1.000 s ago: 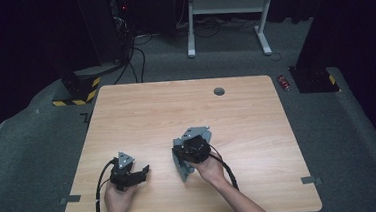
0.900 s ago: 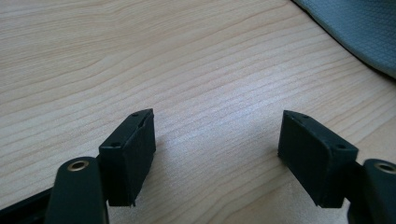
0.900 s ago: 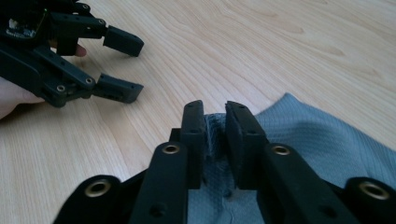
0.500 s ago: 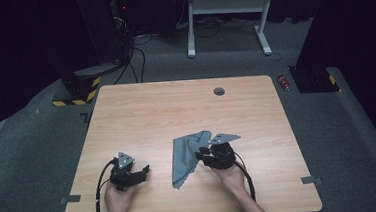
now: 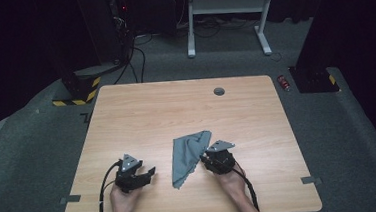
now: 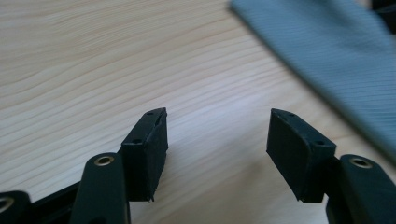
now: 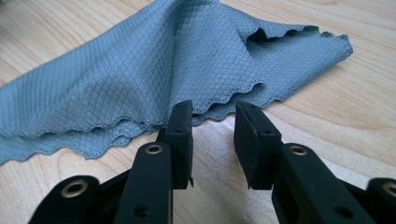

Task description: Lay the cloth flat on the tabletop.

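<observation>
A grey waffle-textured cloth (image 5: 187, 156) lies folded in a long triangle on the wooden table (image 5: 176, 107), near its front middle. My right gripper (image 5: 203, 160) rests just right of it. In the right gripper view this gripper (image 7: 213, 112) is open. Its jaws have just been opening, and the cloth's scalloped edge (image 7: 140, 70) lies just ahead of the tips, not between them. My left gripper (image 5: 148, 175) sits left of the cloth, open over bare wood (image 6: 218, 116). Its jaws have just been closing a little on nothing. The cloth (image 6: 327, 46) shows off to its right.
A round cable hole (image 5: 219, 91) sits near the table's far edge. Tape tabs mark the front corners (image 5: 70, 199) (image 5: 307, 180). Beyond the table are grey carpet, cables, a white desk frame (image 5: 224, 5) and a striped block (image 5: 75, 96).
The right gripper came down and to the right, laid the bunched cloth out flat on the table and let it go. The left hand stayed where it was.
</observation>
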Demonstrator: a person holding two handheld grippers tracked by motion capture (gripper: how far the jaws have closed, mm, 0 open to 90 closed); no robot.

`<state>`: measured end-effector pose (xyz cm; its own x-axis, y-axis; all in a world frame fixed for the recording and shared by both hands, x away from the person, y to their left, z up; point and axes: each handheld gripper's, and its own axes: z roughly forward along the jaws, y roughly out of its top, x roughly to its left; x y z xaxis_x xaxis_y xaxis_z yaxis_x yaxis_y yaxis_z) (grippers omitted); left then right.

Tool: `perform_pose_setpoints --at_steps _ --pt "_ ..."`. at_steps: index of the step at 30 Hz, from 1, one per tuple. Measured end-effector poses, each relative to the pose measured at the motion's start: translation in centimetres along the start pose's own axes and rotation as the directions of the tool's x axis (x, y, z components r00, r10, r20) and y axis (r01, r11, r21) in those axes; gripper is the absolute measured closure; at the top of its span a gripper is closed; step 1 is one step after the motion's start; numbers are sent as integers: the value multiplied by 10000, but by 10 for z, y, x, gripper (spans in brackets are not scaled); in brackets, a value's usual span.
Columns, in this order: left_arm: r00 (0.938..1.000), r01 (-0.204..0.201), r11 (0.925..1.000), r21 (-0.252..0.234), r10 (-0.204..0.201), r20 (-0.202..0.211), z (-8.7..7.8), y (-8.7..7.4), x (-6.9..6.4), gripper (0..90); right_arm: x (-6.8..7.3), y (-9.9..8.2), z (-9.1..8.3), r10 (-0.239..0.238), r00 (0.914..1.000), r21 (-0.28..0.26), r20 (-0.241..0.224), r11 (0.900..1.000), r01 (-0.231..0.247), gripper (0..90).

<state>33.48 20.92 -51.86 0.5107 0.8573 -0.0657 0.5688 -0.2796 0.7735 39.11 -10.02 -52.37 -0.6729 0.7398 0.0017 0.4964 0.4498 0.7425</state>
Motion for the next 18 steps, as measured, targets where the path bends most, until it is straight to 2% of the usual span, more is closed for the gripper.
perform_pose_setpoints --at_steps 1,2,3,4,5,6,7,8,9,10,11,12,13,14,15,16,17,18 --pt "9994 -218 9997 -102 221 259 1 6 -10 396 3 0 0 -203 9995 37 223 9998 202 667" --pt "9965 -483 9985 -262 499 669 4 17 -23 401 4 0 0 -195 9995 31 248 9998 195 667" --pt "9939 -636 9975 -314 661 883 7 24 -31 406 3 0 0 -142 9997 20 216 9999 141 664" --pt "9939 -636 9975 -314 661 883 7 24 -31 411 2 0 0 -39 9999 39 156 10000 38 663" --pt "9880 -958 9950 -294 986 1188 16 37 -46 419 2 0 0 -32 9999 35 167 10000 32 661" --pt "9880 -958 9950 -294 986 1188 16 37 -46 423 2 0 0 -32 9999 35 167 10000 32 661" --pt "9817 -1382 9904 -43 1376 1313 28 48 -60 429 3 0 0 -127 9996 31 247 9999 127 657" --pt "9817 -1382 9904 -43 1376 1313 28 48 -60 432 3 0 0 -115 9997 34 235 9999 114 654" --pt "9754 -1909 9813 244 1868 1172 42 56 -73 437 2 0 0 -77 9998 39 199 10000 76 652" --pt "9721 -2164 9753 432 2111 1022 48 58 -78 446 3 0 0 -57 9998 45 211 10000 56 651" --pt "9687 -2380 9693 621 2323 870 54 60 -83 451 3 0 0 -110 9997 36 216 9999 110 651" --pt "9687 -2380 9693 621 2323 870 54 60 -83 463 3 0 0 -110 9997 36 216 9999 110 651" --pt "9644 -2629 9600 962 2587 542 63 61 -89 491 3 0 0 -36 9998 66 204 10000 34 651" --pt "9644 -2629 9600 962 2587 542 63 61 -89 530 3 0 0 -36 9998 66 204 10000 34 651" --pt "9619 -2732 9558 1083 2701 431 67 62 -90 583 3 0 0 -84 9998 60 206 9999 82 650" --pt "9645 -2637 9580 1124 2600 463 69 61 -89 635 3 0 0 -59 9998 49 200 10000 58 649" --pt "9645 -2637 9580 1124 2600 463 69 61 -89 691 3 0 0 -59 9998 49 200 10000 58 649" --pt "9652 -2613 9589 1106 2579 441 69 62 -88 691 3 0 0 -38 9998 60 193 10000 37 647"
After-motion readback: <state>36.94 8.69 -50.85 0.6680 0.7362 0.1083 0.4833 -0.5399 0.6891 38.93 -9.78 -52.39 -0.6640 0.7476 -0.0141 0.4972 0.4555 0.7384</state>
